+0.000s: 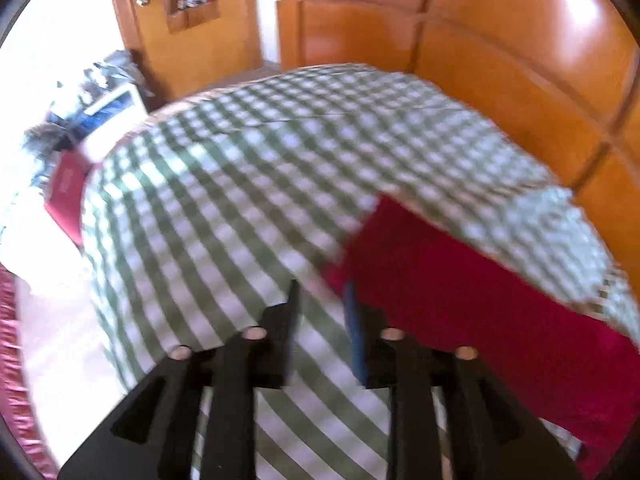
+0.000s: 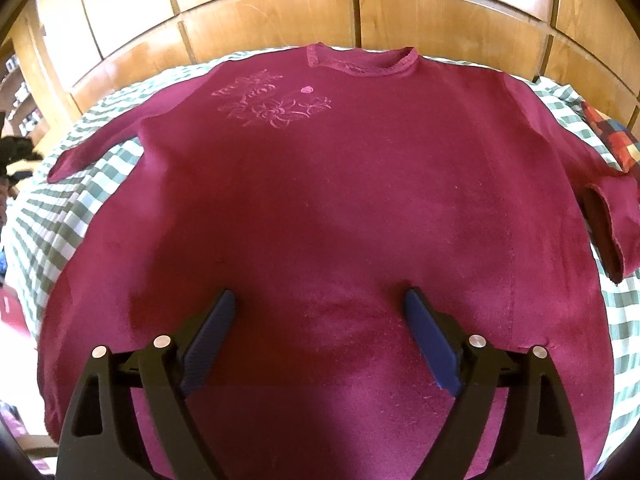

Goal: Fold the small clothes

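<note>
Both tongs gape empty: right tongs (image 2: 320, 316) over the maroon shirt (image 2: 320, 184), left tongs (image 1: 322, 304) apparently above the checked cloth (image 1: 224, 184).

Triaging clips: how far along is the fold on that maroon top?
Done: the maroon top lies spread flat, front up, on the checked bedcover, collar toward the wooden headboard, both sleeves out. In hand: nothing. The right claw hangs open above the lower body; the left claw is empty, jaws apart, beside the garment's edge. Left: every fold; sleeves and sides aren't turned in yet.
</note>
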Demonstrator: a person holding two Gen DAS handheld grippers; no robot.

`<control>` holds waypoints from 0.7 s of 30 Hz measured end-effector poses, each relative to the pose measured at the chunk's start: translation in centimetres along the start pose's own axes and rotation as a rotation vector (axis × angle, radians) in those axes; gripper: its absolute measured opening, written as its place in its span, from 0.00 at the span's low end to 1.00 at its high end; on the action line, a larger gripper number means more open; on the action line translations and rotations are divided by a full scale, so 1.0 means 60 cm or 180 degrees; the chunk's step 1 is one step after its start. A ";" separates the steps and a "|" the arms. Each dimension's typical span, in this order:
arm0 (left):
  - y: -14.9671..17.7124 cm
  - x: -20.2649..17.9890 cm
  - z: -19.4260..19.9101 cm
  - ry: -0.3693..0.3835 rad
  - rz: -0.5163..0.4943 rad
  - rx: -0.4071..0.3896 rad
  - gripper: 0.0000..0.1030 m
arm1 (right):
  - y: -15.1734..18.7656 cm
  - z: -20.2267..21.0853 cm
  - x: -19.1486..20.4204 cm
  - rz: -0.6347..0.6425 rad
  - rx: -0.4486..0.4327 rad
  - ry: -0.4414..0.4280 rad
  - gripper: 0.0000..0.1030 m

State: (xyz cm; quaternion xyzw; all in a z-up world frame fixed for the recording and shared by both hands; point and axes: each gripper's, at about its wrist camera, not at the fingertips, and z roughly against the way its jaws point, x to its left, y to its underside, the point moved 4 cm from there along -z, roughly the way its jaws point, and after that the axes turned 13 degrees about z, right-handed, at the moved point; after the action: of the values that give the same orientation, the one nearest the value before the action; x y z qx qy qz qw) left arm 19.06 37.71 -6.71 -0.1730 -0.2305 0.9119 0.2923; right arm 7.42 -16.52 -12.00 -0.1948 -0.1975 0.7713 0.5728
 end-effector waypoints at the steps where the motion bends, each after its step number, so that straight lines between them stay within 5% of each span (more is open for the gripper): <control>1: 0.019 -0.013 0.019 0.0195 -0.0037 -0.0016 0.36 | 0.000 0.004 -0.002 -0.0016 -0.0004 -0.0021 0.80; 3: 0.064 -0.060 0.052 0.0506 -0.0311 -0.0050 0.36 | 0.007 0.021 -0.018 -0.0133 -0.0031 -0.0075 0.69; 6: 0.158 -0.132 0.105 0.1029 -0.0785 0.0038 0.38 | 0.019 0.061 -0.081 -0.0468 -0.0186 0.0050 0.68; 11: 0.327 -0.242 0.180 0.1701 -0.1462 0.0311 0.41 | 0.061 0.125 -0.225 -0.0888 -0.0321 0.0709 0.63; 15: 0.455 -0.306 0.218 0.1994 -0.1939 0.0581 0.45 | 0.072 0.124 -0.305 -0.0871 -0.0258 0.1137 0.63; 19: 0.552 -0.341 0.240 0.2046 -0.2294 0.0636 0.45 | 0.068 0.068 -0.350 -0.0622 -0.0021 0.1343 0.57; 21: 0.593 -0.352 0.239 0.1978 -0.2478 0.0645 0.45 | 0.069 0.038 -0.365 -0.0556 0.0137 0.1357 0.40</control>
State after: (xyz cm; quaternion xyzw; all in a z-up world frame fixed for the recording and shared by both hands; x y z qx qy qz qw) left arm 12.71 -5.53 -9.51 -0.3082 -0.0904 0.6586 0.6805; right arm 8.71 -38.87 -10.62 -0.3232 -0.0716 0.6643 0.6702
